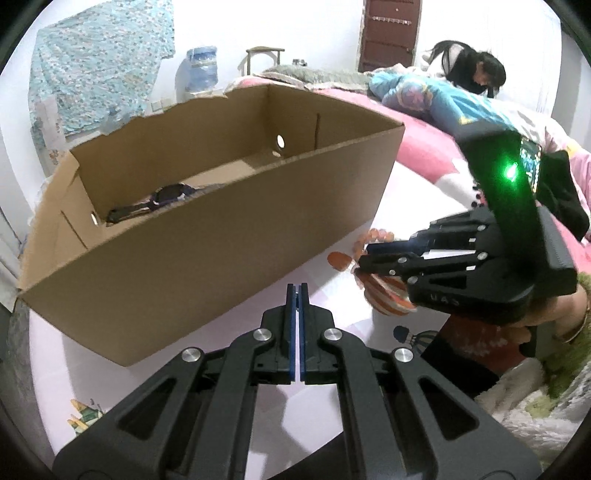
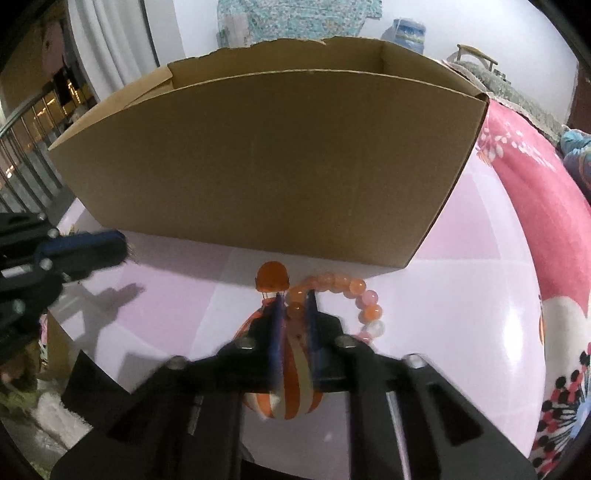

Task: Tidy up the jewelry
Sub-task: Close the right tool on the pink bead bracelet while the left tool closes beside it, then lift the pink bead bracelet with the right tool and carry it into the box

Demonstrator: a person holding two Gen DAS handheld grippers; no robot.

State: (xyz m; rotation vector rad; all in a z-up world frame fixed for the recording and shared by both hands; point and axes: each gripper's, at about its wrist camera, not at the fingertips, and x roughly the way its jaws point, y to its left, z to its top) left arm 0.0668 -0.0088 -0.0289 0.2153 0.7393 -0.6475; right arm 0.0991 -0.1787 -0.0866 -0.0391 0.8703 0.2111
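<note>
Two blue pads are pressed together on the left gripper, with nothing held; the cardboard box lies just ahead of it, a dark watch inside. From the right wrist, the right gripper is seen nearly closed on the orange bead bracelet, one bead pinched between its jaws, the box directly beyond. A straight lift is advised, so the strand clears the box wall before release.

White walls, brown door
</note>
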